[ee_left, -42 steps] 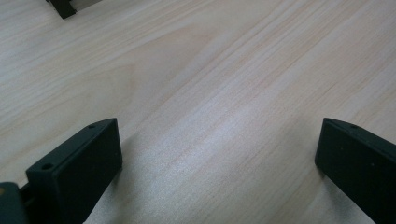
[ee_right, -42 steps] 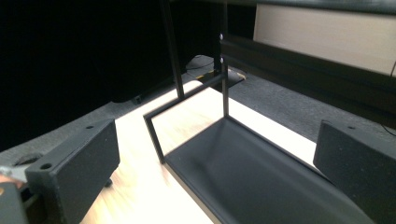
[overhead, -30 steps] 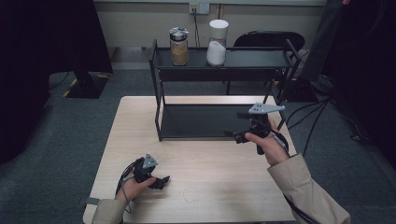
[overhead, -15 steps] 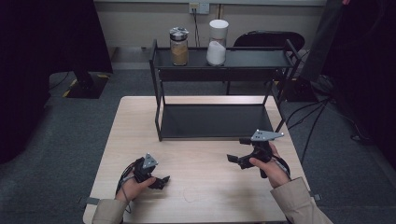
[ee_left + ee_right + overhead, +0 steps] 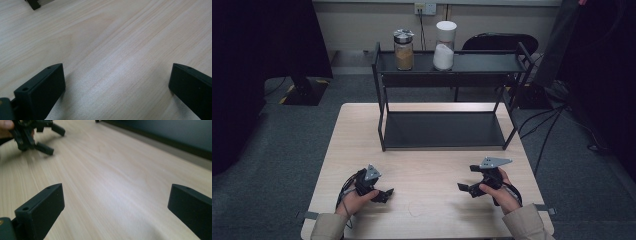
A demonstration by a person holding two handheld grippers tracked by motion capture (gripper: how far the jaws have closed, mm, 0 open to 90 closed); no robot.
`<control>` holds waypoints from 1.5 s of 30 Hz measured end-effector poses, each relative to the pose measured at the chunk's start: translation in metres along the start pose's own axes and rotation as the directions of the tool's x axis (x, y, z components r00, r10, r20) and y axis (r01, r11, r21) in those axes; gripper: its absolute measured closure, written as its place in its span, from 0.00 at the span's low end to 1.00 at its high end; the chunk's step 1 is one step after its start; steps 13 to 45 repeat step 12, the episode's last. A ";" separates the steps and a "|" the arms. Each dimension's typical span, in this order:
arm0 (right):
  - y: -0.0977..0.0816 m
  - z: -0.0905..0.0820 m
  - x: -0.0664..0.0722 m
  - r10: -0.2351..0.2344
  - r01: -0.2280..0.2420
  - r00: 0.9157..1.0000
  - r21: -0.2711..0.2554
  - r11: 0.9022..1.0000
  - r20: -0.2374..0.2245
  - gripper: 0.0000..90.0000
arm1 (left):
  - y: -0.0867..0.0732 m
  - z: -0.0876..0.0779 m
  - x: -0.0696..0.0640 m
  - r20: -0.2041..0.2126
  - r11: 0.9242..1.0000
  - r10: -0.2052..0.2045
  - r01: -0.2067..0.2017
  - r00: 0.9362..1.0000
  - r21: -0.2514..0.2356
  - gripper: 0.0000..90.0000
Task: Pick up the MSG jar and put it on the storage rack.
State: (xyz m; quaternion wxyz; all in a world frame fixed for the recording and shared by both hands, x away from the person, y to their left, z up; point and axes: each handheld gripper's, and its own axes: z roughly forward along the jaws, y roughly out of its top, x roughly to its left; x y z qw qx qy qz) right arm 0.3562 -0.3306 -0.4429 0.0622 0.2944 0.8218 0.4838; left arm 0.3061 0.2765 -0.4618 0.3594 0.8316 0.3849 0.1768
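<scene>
I've got both grippers low over the near part of the pale wood-grain tabletop [image 5: 432,165], nothing in either. My left gripper [image 5: 384,194] sits near the front-left edge, jaws spread wide and empty; in the left gripper view they frame bare wood. My right gripper [image 5: 466,188], with its grey three-cornered plate on top, sits near the front-right edge, jaws also wide apart and empty. The two point inward, toward each other, well apart. In the right gripper view the left gripper [image 5: 37,137] shows far off at upper left, just above the wood.

Black metal two-tier shelf rack [image 5: 444,145] stands on the far half of the tabletop, lower tier bare. On the top tier: a clear glass jar with a metal lid and brown contents [image 5: 403,50], and beside it, to its right, a white-lidded clear canister with white contents [image 5: 444,46], close together but apart. Both well away from the grippers
</scene>
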 end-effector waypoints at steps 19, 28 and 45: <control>-0.006 0.005 0.003 0.010 -0.014 0.999 0.099 0.995 0.042 0.00 | 0.000 0.000 0.000 -0.001 1.000 -0.001 0.001 1.000 -0.001 0.00; -0.006 0.005 0.003 0.010 -0.014 0.999 0.099 0.995 0.042 0.00 | 0.000 0.000 0.000 -0.001 1.000 -0.001 0.001 1.000 -0.001 0.00; -0.006 0.005 0.003 0.010 -0.014 0.999 0.099 0.995 0.042 0.00 | 0.000 0.000 0.000 -0.001 1.000 -0.001 0.001 1.000 -0.001 0.00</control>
